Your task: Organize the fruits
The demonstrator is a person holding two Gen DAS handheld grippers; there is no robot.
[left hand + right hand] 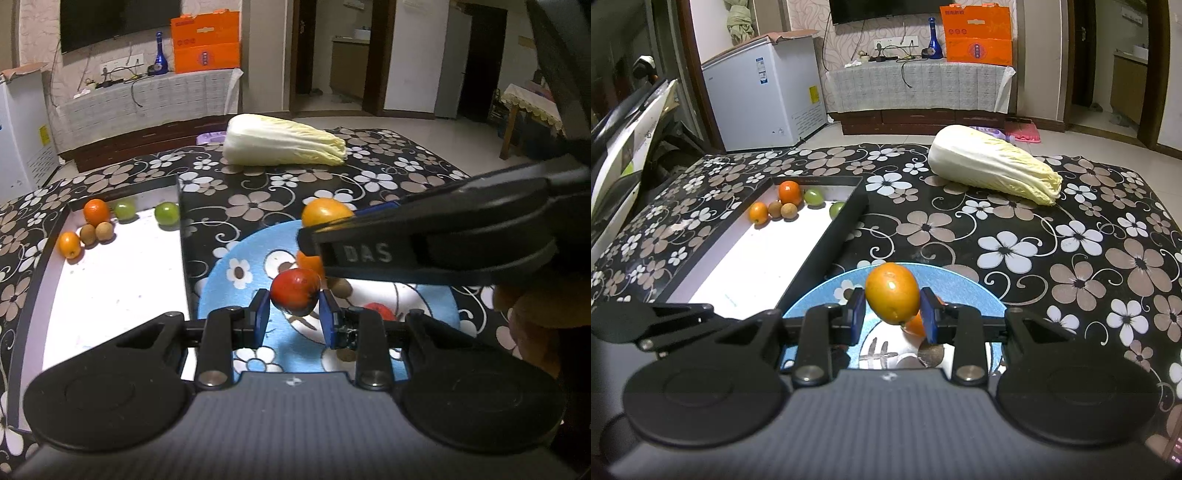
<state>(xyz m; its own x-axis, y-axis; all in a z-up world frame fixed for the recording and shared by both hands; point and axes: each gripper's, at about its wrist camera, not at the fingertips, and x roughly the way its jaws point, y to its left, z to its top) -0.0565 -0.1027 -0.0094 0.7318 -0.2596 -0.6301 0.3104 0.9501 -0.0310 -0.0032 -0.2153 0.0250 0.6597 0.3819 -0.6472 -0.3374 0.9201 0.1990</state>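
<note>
Fingers (293, 317) clamping red fruit (294, 297), others (893, 314) orange fruit (893, 292); six fruits in tray (110, 295).

Colours on my two wrist feeds: warm fruit against black, white and blue.

My left gripper (293, 317) has blue pads and black arms, and I see a glossy red fruit (294, 296) between them; my right gripper (893, 314), coloured the same, shows me a yellow-orange fruit (892, 292). Near me lies a sky-blue plate (953, 284) printed with white flowers. Left of it I see a black-walled tray (846, 225) with a white floor, holding orange, green and brown fruits. The tablecloth (1071, 258) is black with white and beige blossoms; the far cabbage (993, 164) looks white fading to pale yellow.
</note>
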